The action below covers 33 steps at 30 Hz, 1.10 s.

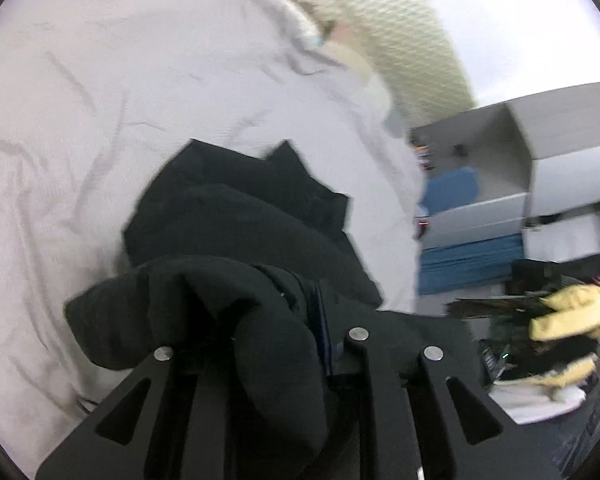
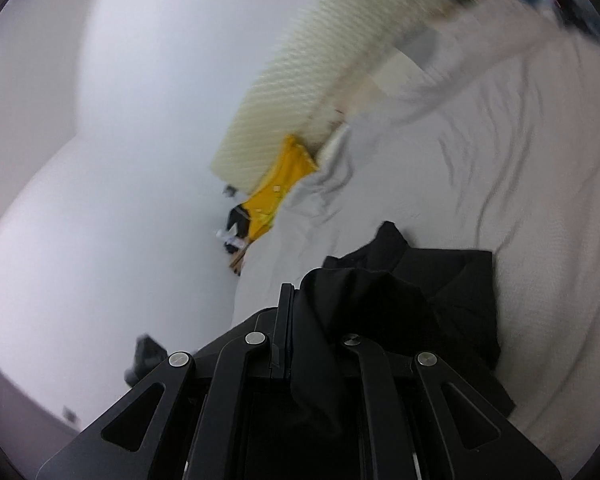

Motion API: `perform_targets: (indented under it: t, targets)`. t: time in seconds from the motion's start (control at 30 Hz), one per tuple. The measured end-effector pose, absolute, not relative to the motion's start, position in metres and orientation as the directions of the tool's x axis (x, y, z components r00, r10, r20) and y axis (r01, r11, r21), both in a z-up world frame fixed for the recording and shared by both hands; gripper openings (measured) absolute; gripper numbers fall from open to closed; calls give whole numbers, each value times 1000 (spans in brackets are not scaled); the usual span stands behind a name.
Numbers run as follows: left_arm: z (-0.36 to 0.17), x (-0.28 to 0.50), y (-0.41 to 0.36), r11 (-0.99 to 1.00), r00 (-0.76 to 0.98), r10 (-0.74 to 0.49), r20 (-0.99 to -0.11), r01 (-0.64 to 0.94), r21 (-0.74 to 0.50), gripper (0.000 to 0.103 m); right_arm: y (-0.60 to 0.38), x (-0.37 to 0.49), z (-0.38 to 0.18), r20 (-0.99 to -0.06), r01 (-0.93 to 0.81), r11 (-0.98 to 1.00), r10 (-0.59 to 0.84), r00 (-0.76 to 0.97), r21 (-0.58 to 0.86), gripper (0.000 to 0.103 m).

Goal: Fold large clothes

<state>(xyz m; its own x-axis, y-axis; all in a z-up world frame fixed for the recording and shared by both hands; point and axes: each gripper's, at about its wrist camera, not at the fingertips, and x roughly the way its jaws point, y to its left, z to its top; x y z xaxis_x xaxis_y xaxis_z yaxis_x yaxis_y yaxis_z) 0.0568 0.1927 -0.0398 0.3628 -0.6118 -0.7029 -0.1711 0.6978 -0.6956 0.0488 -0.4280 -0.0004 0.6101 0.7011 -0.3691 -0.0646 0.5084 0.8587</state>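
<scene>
Both claws, left (image 1: 320,320) and right (image 2: 288,320), clamp my black garment (image 1: 236,216), lifting its edge to fold over the bed sheet (image 1: 80,100).

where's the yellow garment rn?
Right wrist view, centre: yellow garment at the far edge of the white bedsheet, against the cream headboard, beyond the black garment.

Your left gripper (image 1: 320,320) and right gripper (image 2: 290,320) are both clamped tight on bunched black cloth (image 1: 236,240), tilted over the bed.
</scene>
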Motion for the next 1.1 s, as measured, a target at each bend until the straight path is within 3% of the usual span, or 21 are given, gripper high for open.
perform_targets:
  t: [0.3, 0.67, 0.9, 1.1]
  targets:
    - [-37, 95, 193, 769, 347, -513, -785, -221, -600, 22, -426, 125, -17, -500, 56, 575, 654, 568, 816, 6]
    - [-89, 152, 181, 812, 301, -421, -856, -295, -503, 26, -420, 183, -110, -628, 200, 619, 615, 477, 759, 6]
    - [-98, 173, 179, 829, 254, -417, -873, -287, -480, 26, -422, 192, -140, -630, 228, 599, 639, 441, 768, 6]
    - [-94, 163, 196, 762, 264, -500, -824, -317, -564, 29, -434, 181, -136, -575, 207, 543, 701, 422, 814, 13]
